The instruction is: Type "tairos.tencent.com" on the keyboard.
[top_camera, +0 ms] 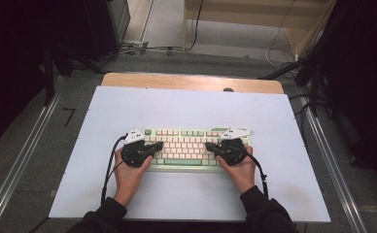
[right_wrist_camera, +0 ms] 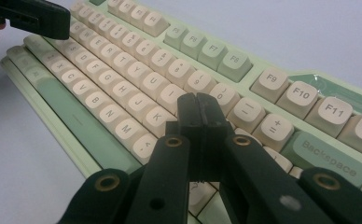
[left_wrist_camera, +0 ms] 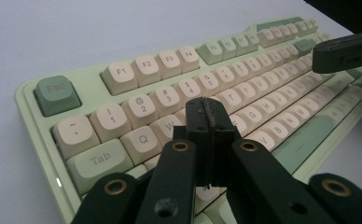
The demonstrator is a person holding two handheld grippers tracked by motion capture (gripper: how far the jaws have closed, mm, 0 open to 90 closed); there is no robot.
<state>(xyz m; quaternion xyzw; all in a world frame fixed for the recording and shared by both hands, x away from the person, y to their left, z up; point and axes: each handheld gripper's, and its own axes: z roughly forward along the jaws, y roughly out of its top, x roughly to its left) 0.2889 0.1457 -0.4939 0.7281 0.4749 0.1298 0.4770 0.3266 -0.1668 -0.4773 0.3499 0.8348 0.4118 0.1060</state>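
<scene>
One keyboard (top_camera: 189, 145) lies under two hand-held grippers, left (top_camera: 156, 145) and right (top_camera: 211, 147), both clenched empty.

A person is wearing dark long sleeves (top_camera: 264, 213) and gripping two black grippers, left gripper (top_camera: 158, 145) and right gripper (top_camera: 210, 146), each showing brass-ringed pivots, a white-grey top plate and a trailing black cable (top_camera: 110, 167).
</scene>
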